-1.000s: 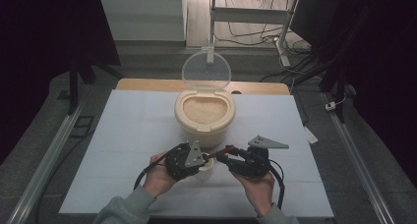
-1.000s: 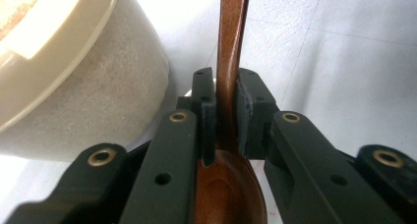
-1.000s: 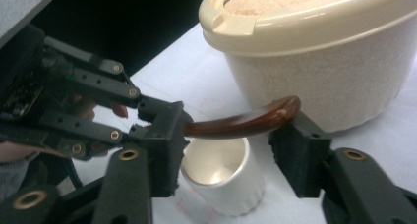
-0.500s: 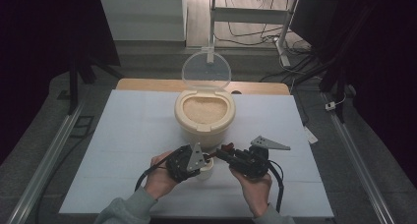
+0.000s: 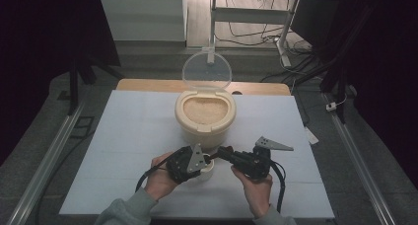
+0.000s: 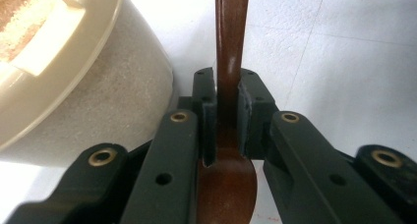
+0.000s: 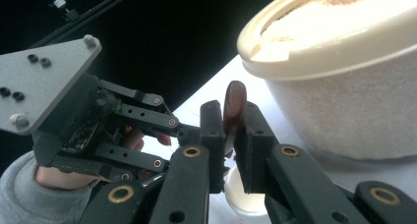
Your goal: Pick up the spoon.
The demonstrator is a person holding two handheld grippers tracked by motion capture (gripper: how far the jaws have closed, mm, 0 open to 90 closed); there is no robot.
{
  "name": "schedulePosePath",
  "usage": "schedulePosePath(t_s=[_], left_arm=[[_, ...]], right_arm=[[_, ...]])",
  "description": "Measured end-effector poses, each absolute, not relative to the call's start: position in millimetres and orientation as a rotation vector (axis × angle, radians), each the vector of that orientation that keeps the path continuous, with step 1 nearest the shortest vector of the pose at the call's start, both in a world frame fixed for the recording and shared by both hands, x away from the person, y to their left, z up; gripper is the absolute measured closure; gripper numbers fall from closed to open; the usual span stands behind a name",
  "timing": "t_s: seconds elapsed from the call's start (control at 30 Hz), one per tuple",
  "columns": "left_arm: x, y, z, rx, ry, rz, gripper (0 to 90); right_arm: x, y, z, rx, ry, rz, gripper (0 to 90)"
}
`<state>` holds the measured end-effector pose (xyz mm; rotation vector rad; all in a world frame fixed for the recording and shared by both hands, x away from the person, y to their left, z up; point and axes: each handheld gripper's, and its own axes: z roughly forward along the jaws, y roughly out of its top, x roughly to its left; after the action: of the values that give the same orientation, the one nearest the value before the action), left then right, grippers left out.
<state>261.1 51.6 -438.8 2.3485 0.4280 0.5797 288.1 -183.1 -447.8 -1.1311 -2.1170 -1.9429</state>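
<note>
Your left tongs (image 6: pixel 227 116) were clamped on the neck of a dark brown wooden spoon (image 6: pixel 230 62), its handle running up and away between the jaws and its bowl lying back toward the tongs' own body. Your right tongs (image 7: pixel 230 130) had just been closing, and by this moment their pads pressed on the rounded end of that same spoon, which stood up between the jaws. So both tongs held the one spoon, end to end. I judge that you were passing it from the left tongs to the right, or taking a second grip to turn it; the next step would call for one pair to let go.

Just below the right tongs' tips sat a small pale round cup (image 7: pixel 244 197), under the spoon. Close beyond both tongs stood the large cream plastic rice container (image 5: pixel 205 117), filled with pale grain, its clear round lid (image 5: pixel 206 70) hinged upright at the far side. Everything rested on the white tabletop (image 5: pixel 123 136), which spread well out to either side of your hands.

Against the picture from a second ago, your right tongs in the high view (image 5: pixel 222 152) had gone from standing apart beside the spoon to gripping it. Your left tongs (image 5: pixel 204 161) stayed clamped as they were, and neither hand had shifted on the table.
</note>
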Motion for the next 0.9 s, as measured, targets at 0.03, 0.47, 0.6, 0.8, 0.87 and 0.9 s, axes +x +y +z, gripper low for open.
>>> schedulePosePath(t_s=[0.03,0.47,0.6,0.8,0.87,0.9], left_arm=[[261,53,-438,2.343,0.427,0.573,78.9],[261,82,-437,2.196,0.544,0.501,49.2],[259,101,-441,2.159,0.607,0.478,41.2],[253,126,-448,2.124,0.678,0.500,36.4],[250,137,-453,2.111,0.701,0.503,36.1],[249,142,-455,2.104,0.719,0.506,35.7]], right_arm=[[289,-184,-448,-1.113,-2.109,-1.949,82.6],[292,-198,-440,-1.079,-2.073,-2.037,82.9],[294,-204,-437,-1.082,-2.072,-2.055,82.9],[296,-210,-434,-1.077,-2.071,-2.067,82.9],[297,-211,-434,-1.074,-2.069,-2.072,83.0],[297,-212,-434,-1.072,-2.072,-2.073,83.0]])
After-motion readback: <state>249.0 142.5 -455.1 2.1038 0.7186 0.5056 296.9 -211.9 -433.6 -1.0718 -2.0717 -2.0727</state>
